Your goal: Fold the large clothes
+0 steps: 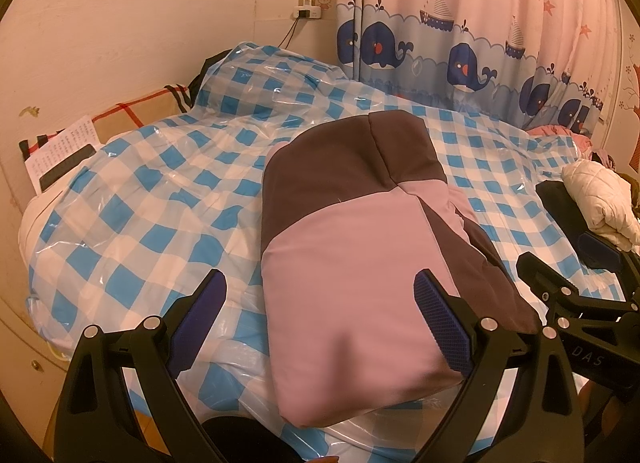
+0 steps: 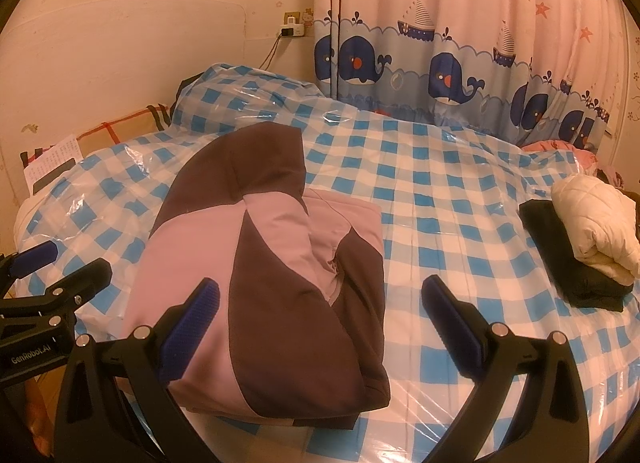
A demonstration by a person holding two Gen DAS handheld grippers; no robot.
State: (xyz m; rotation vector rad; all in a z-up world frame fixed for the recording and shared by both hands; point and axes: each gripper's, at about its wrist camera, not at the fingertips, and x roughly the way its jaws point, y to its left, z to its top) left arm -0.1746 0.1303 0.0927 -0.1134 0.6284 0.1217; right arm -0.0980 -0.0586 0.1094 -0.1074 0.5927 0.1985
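A pink and dark brown jacket (image 1: 360,247) lies folded into a long bundle on the blue-checked bed cover (image 1: 152,199), its hood end pointing toward the headboard. My left gripper (image 1: 320,323) is open above the bundle's near left corner, nothing between its blue pads. In the right wrist view the same jacket (image 2: 272,271) lies left of centre, and my right gripper (image 2: 320,327) hovers open over its near right edge without touching it. The right gripper (image 1: 568,283) also shows at the right edge of the left wrist view, and the left gripper (image 2: 52,267) at the left edge of the right wrist view.
A cream quilted jacket (image 2: 596,223) is stacked on a black folded garment (image 2: 568,263) at the bed's right side. A plastic-covered pillow (image 2: 240,99) and a plaid pillow (image 1: 132,111) with papers (image 1: 60,151) lie by the headboard. Whale-print curtains (image 2: 460,75) hang behind the bed.
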